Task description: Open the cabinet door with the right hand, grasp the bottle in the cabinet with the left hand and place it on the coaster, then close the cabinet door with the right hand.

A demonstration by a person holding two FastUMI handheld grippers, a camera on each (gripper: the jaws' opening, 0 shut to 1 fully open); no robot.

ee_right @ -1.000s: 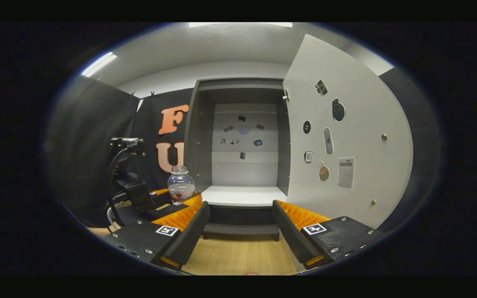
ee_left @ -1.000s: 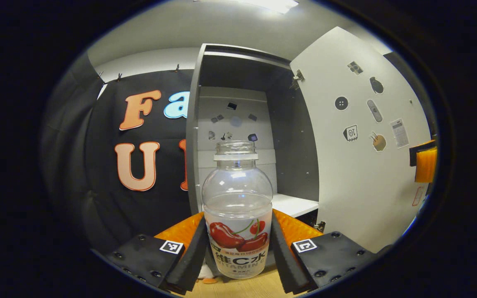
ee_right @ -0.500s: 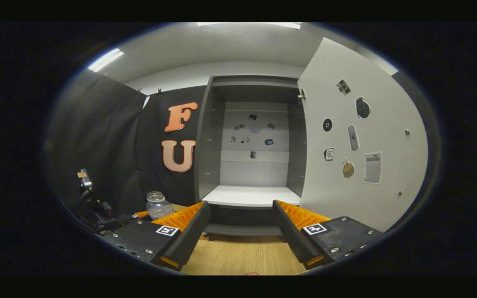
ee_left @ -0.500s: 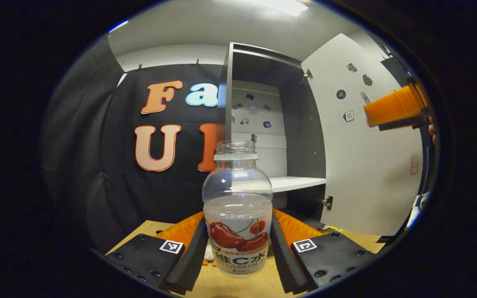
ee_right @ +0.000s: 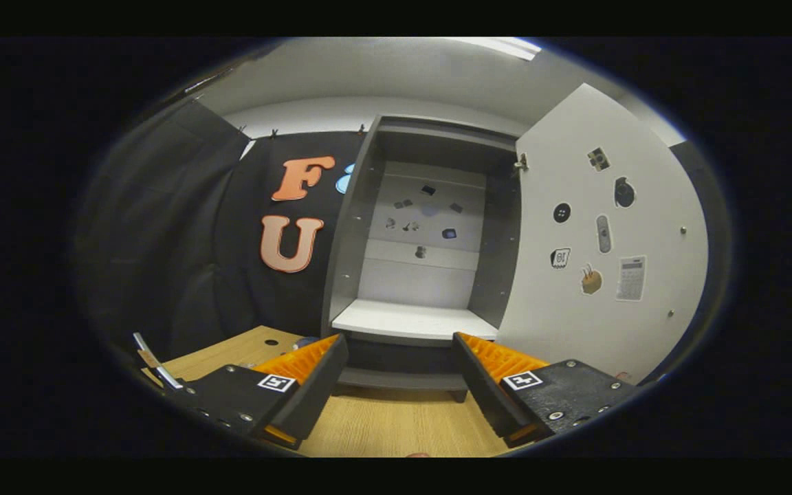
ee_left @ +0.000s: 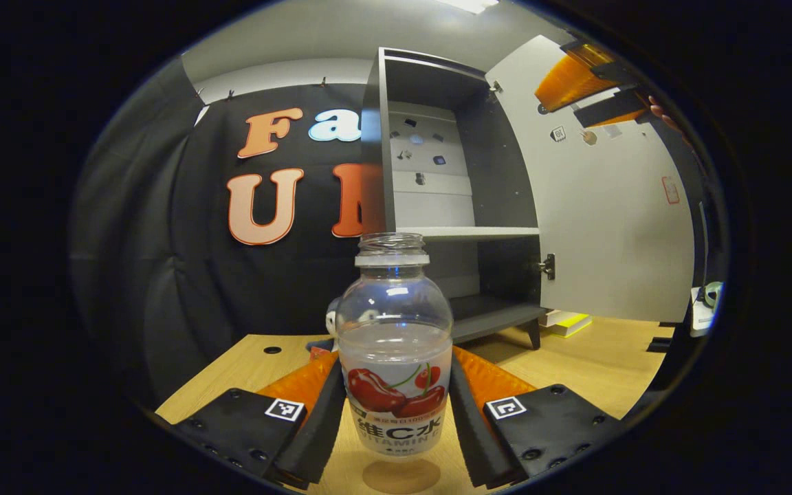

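Observation:
A clear bottle with a cherry label and no cap stands upright between my left gripper's fingers, which press on both its sides. Directly under its base lies a round tan coaster on the wooden table; I cannot tell if the bottle touches it. The grey cabinet stands open beyond, its white door swung right. My right gripper hovers high in front of that door. In the right gripper view, my right gripper is open, facing the cabinet's white shelf and door.
Stickers dot the inside of the door and the cabinet's back panel. Yellow and white flat items lie on the table under the door. A small white object sits at the far right. Small items lie behind the bottle.
My left gripper has carried the bottle down and away from the cabinet to just above the table, over the coaster. The bottle has dropped out of the right gripper view.

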